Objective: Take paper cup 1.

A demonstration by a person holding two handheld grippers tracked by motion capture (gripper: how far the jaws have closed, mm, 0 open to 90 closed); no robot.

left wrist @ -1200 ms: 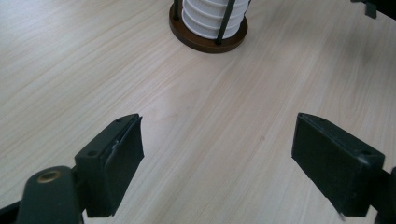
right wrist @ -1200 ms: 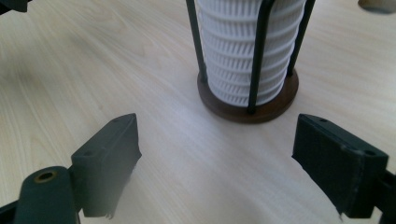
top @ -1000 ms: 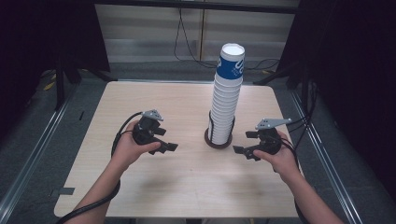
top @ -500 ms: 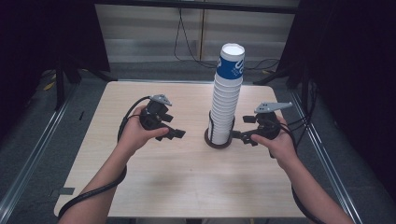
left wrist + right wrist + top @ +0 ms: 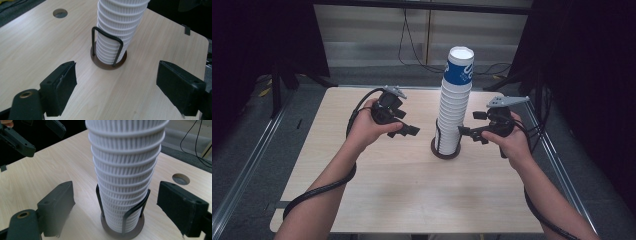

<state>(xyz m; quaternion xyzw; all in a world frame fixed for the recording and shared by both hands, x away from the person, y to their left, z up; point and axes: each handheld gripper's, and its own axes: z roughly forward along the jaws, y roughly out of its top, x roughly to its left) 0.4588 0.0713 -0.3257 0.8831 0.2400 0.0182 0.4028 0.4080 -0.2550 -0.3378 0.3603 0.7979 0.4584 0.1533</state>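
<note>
Between the two hand-held grippers, a tall stack of ribbed white cups point(image 5: 453, 107), blue-printed at top, stands in a wire holder point(image 5: 109, 50); left hand-held gripper point(image 5: 408, 131) and right hand-held gripper point(image 5: 468, 134) both gape apart beside it over bare tabletop point(image 5: 412, 190), the stack's top cropped in the gripper views

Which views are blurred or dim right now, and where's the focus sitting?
High view: table evenly lit, surroundings dark, cup stack sharp. Left gripper view: cup stack and holder crisp, the left claw slightly soft at the bottom edge. Right gripper view: cup stack in focus, the right claw blurred, its left jaw smeared.
</note>
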